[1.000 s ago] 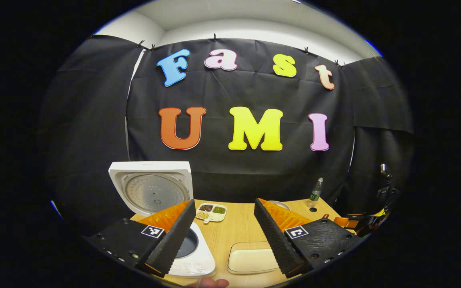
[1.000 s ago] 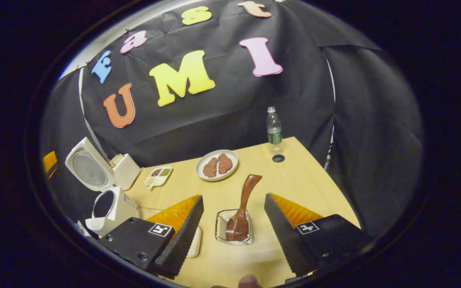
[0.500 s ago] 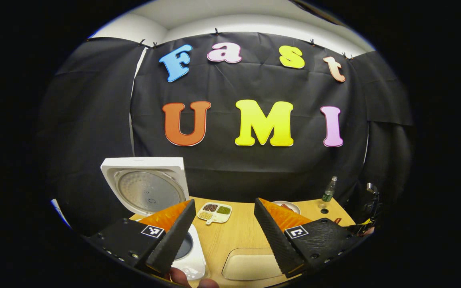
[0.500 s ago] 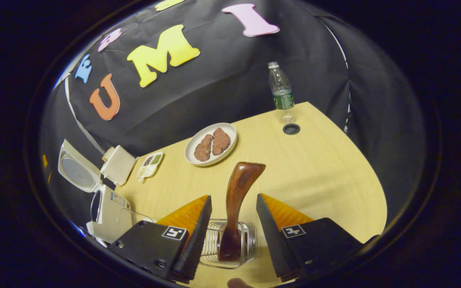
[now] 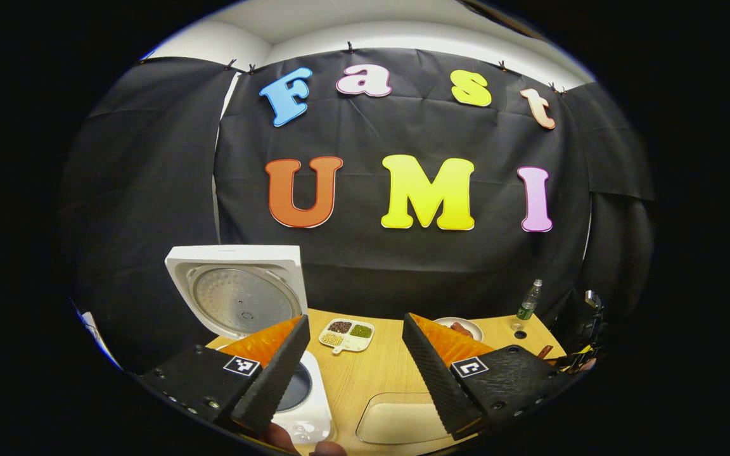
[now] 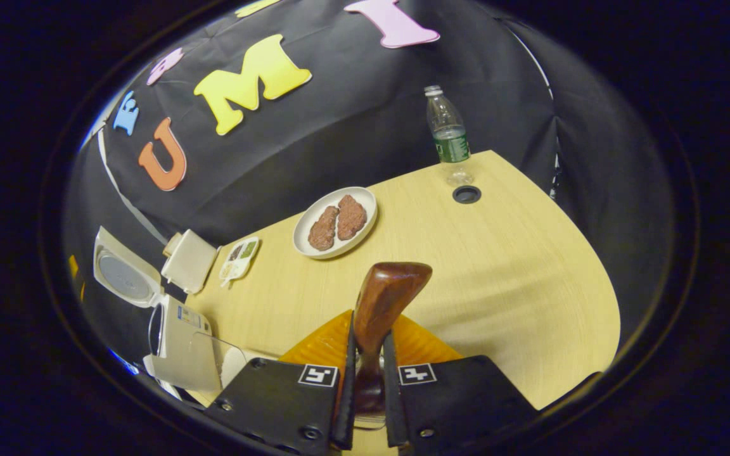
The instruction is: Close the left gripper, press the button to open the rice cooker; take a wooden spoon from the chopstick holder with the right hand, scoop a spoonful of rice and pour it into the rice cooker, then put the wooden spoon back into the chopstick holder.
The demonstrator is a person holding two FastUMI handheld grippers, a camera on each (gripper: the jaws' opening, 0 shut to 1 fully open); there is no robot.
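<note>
Now clamping the wooden spoon (image 6: 383,304) by its handle with the right gripper (image 6: 365,386), fingers drawn narrow and pressing on both sides of the shaft, handle end sticking up and away toward the far side of the worktop (image 6: 498,253). Sitting low between the fingers, the spoon's bowl end and a glimpse of the wire chopstick holder (image 6: 365,419), so probably still down inside it and not yet lifted; hard to tell how deep. Hovering apart over the near left of the worktop, the left gripper (image 5: 355,367), fingers spread wide and holding nothing. Standing beneath it, the rice cooker (image 5: 301,405), lid (image 5: 238,291) raised upright, so the button step looking done. Lying just right of the cooker in the left gripper view, a pale shallow tray (image 5: 397,418), likely the rice supply, contents hard to make out. Farther back, a small divided dish (image 5: 347,334), a plate (image 6: 334,221) with two brown pieces, and a bottle (image 6: 448,136) at the far edge. Risking from here: dragging the light wire holder up or tipping it if the spoon's bowl catches on the wires during a slanted pull; twisting of the smooth rounded handle between the fingers, since gripped fairly low on the shaft, which could spill rice later; clipping the raised lid when swinging left toward the cooker.
</note>
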